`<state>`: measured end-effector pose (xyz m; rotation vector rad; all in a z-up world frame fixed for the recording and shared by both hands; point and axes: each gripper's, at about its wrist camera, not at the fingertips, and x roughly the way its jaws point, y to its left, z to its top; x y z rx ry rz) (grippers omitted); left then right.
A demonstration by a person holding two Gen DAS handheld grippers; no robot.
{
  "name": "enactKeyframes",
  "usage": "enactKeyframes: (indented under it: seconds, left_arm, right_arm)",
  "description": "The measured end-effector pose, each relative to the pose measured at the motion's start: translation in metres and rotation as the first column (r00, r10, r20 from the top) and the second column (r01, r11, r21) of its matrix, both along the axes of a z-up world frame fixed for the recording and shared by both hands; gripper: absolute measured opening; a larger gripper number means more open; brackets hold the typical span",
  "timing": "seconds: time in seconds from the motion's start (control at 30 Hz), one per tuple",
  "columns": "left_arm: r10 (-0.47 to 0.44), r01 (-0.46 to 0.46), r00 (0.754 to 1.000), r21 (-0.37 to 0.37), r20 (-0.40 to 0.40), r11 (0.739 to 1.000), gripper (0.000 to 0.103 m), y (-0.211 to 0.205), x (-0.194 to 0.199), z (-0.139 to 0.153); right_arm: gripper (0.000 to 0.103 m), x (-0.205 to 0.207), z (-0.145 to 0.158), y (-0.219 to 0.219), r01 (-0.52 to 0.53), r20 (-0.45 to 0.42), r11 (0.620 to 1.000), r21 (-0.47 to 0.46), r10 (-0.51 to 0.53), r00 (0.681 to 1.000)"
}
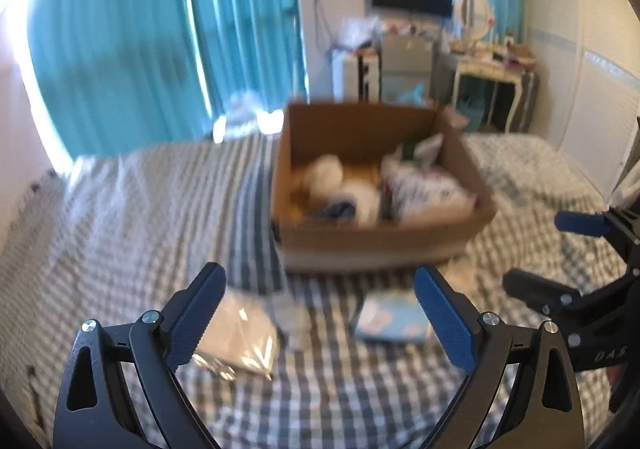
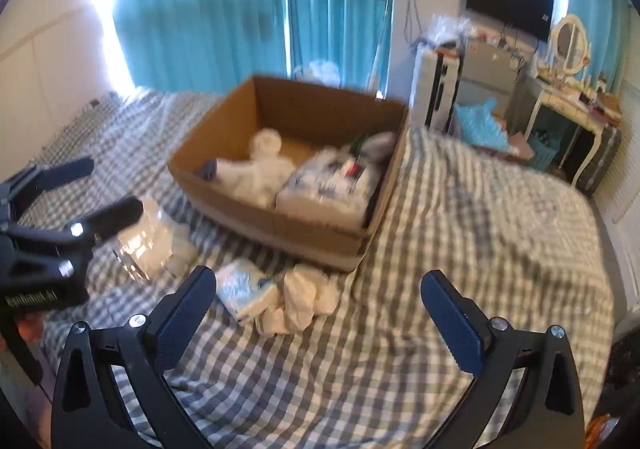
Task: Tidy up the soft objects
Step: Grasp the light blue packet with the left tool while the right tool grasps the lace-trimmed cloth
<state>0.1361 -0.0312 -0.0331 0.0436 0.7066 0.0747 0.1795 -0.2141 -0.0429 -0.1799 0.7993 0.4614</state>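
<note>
An open cardboard box stands on the checked bed and holds a white plush toy and plastic-wrapped soft packs. In front of it lie a clear plastic bag of white cloth, a light blue pack and a crumpled white cloth. My left gripper is open and empty above the bed, short of the bag and blue pack. My right gripper is open and empty, just short of the white cloth. Each gripper shows in the other's view.
Teal curtains hang behind the bed. A cluttered dresser with a mirror, a wall TV and a blue bag stand beyond the bed's far right side. The checked bedspread stretches to the right.
</note>
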Motion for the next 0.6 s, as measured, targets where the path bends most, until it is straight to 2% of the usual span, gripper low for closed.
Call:
enactKeyframes:
  seconds: [0.1,0.2,0.27,0.33,0.4,0.47,0.53,0.6]
  left_arm:
    - [0.019,-0.020,0.998,-0.022,-0.059,1.000,0.097,0.006,0.005,-0.031]
    - [0.031,-0.032,0.995,-0.012,-0.095,0.999,0.097,0.008,0.009,-0.053]
    - [0.031,-0.032,0.993,-0.001,-0.116,1.000,0.097,0.009,0.011,-0.065]
    - [0.030,-0.031,0.991,-0.003,-0.128,1.000,0.097,0.011,0.012,-0.071]
    - [0.027,-0.028,0.990,-0.003,-0.142,1.000,0.097,0.010,0.013,-0.076]
    - [0.017,-0.018,0.989,-0.003,-0.148,1.000,0.097,0.009,0.013,-0.080]
    - [0.008,-0.008,0.989,0.003,-0.150,1.000,0.097,0.006,0.012,-0.080]
    - [0.001,0.000,0.988,0.005,-0.153,1.000,0.097,0.001,0.012,-0.081]
  right_arm:
    - [0.102,0.014,-0.030,0.009,-0.003,-0.057,1.000,-0.031,0.001,0.998]
    - [0.086,0.027,-0.060,0.014,-0.005,-0.100,0.996,-0.088,-0.004,0.995]
    - [0.079,0.036,-0.076,0.016,-0.008,-0.133,0.995,-0.102,-0.006,0.991]
    - [0.069,0.042,-0.087,0.016,-0.006,-0.148,0.996,-0.094,-0.008,0.989]
    - [0.065,0.048,-0.094,0.016,-0.020,-0.164,0.998,-0.058,0.010,0.986]
    - [0.051,0.051,-0.095,0.019,-0.039,-0.173,0.999,-0.020,0.035,0.984]
    - [0.017,0.055,-0.095,0.023,-0.070,-0.189,0.998,0.009,0.070,0.979]
    - [0.013,0.053,-0.089,0.023,-0.090,-0.163,0.996,0.020,0.092,0.982]
